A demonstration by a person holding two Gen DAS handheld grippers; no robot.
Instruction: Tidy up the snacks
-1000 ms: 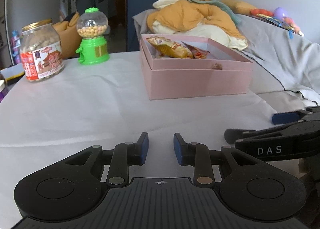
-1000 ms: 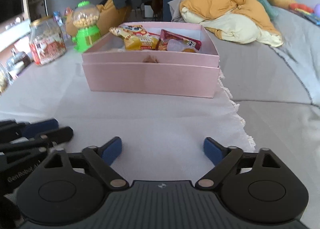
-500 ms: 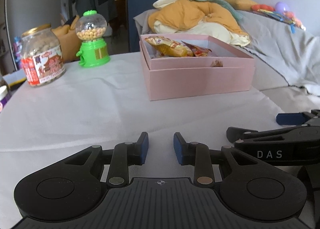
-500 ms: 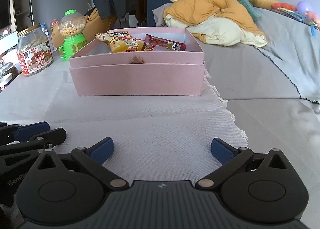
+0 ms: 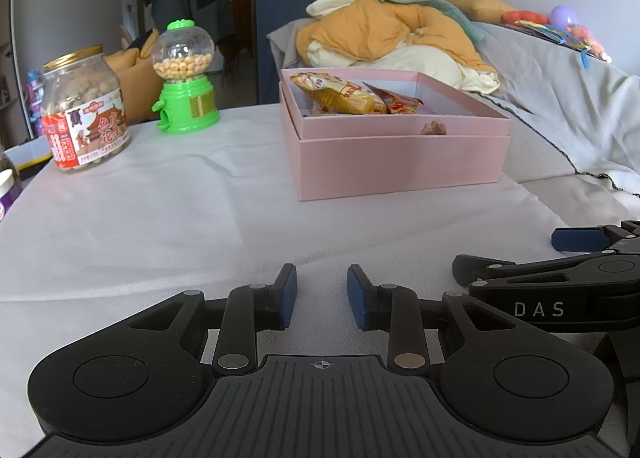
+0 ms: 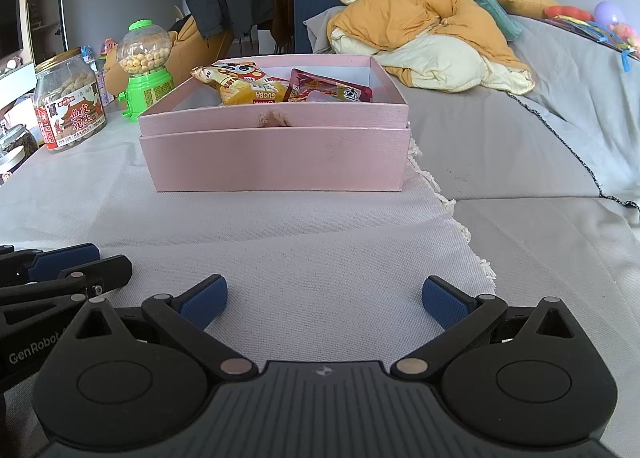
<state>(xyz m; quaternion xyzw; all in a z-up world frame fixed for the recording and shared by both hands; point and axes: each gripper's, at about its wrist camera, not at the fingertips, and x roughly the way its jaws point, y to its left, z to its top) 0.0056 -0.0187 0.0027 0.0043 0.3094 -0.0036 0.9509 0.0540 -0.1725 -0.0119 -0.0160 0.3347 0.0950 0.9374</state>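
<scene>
Both tongs idle near, empty: left gripper (image 5: 322, 295) narrowly parted, right gripper (image 6: 324, 302) spread wide; snack packets (image 6: 280, 88) already lie in the far pink box (image 6: 276, 162), so next likely the jar (image 5: 82, 114) at far left.

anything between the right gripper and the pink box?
Nothing. In the right wrist view, only bare white tablecloth runs from the right gripper to the front wall of the pink box. The left gripper sits off to the side.
</scene>
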